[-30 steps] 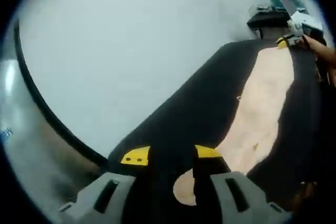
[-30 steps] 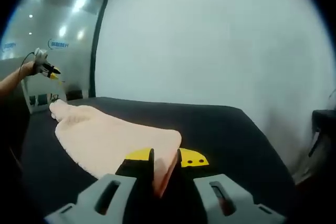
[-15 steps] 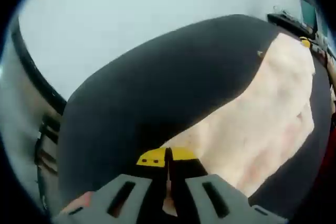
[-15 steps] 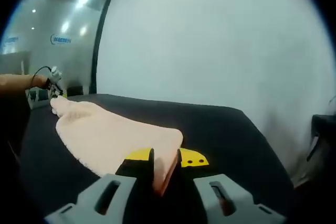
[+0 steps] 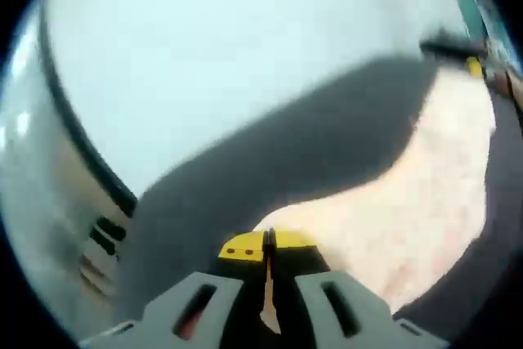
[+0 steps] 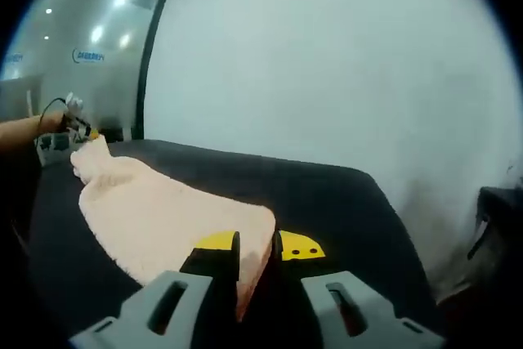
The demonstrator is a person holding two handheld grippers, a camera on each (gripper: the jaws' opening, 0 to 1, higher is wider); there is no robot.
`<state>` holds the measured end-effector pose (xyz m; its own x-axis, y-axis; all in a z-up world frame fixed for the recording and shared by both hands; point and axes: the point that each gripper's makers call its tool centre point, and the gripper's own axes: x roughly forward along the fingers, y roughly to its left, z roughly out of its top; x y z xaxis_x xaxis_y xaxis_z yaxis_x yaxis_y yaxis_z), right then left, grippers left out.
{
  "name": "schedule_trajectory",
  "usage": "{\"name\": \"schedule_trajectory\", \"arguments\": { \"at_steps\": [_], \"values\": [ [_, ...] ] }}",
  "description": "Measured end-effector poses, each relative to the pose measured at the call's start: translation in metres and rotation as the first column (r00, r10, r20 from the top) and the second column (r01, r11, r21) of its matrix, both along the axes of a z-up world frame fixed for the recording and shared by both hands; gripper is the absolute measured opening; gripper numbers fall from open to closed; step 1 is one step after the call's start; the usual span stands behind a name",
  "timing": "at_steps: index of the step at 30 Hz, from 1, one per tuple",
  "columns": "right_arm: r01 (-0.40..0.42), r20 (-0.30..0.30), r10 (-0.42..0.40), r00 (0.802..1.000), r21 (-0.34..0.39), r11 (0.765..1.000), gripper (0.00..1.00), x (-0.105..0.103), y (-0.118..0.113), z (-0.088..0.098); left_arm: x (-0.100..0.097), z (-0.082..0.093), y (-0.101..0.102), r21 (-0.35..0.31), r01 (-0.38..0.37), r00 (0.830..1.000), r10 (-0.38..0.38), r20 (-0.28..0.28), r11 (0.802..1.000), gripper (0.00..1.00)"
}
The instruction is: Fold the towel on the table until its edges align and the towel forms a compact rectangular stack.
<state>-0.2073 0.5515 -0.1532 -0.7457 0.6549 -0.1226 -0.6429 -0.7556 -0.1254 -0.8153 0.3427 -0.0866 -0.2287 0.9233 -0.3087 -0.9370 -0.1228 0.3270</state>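
Note:
A pale peach towel (image 6: 155, 214) lies stretched across a black table (image 6: 327, 202). In the right gripper view my right gripper (image 6: 256, 244) is shut on the towel's near corner, the cloth pinched between its yellow-tipped jaws. In the left gripper view, which is blurred, my left gripper (image 5: 267, 247) is shut on the towel's (image 5: 409, 210) other end, a thin edge of cloth showing between the jaws. The left gripper (image 6: 78, 128) also appears far off at the towel's far corner, held by a hand. The right gripper (image 5: 476, 67) shows small at the towel's distant end.
A plain white wall stands behind the table. A glass partition with a dark frame (image 6: 151, 55) and ceiling light reflections lies to the left in the right gripper view. A dark object (image 6: 494, 218) sits beyond the table's right edge.
The left gripper went from open beside the towel's end to shut on it, and has since lifted that corner slightly. The right gripper keeps its hold on its corner.

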Motion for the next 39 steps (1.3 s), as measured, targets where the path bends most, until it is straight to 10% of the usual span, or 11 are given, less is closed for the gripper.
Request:
{"name": "schedule_trajectory", "arguments": {
  "at_steps": [3, 8, 16, 21, 24, 27, 35, 39],
  "values": [
    [-0.041, 0.059, 0.045, 0.997, -0.07, 0.997, 0.14, -0.024, 0.02, 0.009, 0.014, 0.073, -0.003, 0.142, 0.07, 0.997, -0.065, -0.038, 0.987, 0.0],
    [-0.021, 0.248, 0.071, 0.966, -0.199, 0.98, 0.13, -0.05, 0.051, -0.021, 0.043, 0.136, -0.012, 0.2, 0.142, 0.97, -0.096, -0.223, 0.969, 0.0],
    [-0.068, 0.361, 0.155, 0.92, -0.243, 0.968, 0.19, -0.069, 0.064, -0.065, 0.064, 0.159, -0.024, 0.25, 0.189, 0.956, -0.12, -0.268, 0.95, 0.0],
    [-0.035, 0.196, 0.103, 0.975, -0.325, 0.945, 0.25, -0.062, 0.078, -0.049, 0.068, 0.177, -0.031, 0.272, 0.207, 0.937, -0.112, -0.33, 0.94, 0.0],
    [-0.104, 0.195, 0.175, 0.965, -0.327, 0.939, 0.01, -0.069, 0.069, -0.054, 0.068, 0.182, -0.034, 0.287, 0.207, 0.94, -0.11, -0.323, 0.935, 0.0],
    [-0.152, 0.174, 0.212, 0.962, -0.306, 0.94, 0.0, -0.074, 0.061, -0.044, 0.072, 0.178, -0.034, 0.289, 0.214, 0.941, -0.117, -0.319, 0.933, 0.0],
    [-0.093, -0.04, 0.09, 0.995, -0.074, 0.993, 0.0, -0.054, 0.076, 0.088, 0.048, 0.184, -0.019, 0.274, 0.148, 0.951, -0.061, -0.302, 0.95, 0.0],
    [-0.026, -0.071, 0.034, 0.997, 0.113, 0.993, 0.0, -0.059, 0.091, 0.157, 0.019, 0.175, 0.036, 0.254, 0.106, 0.99, -0.077, -0.122, 0.962, 0.0]
  ]
}}
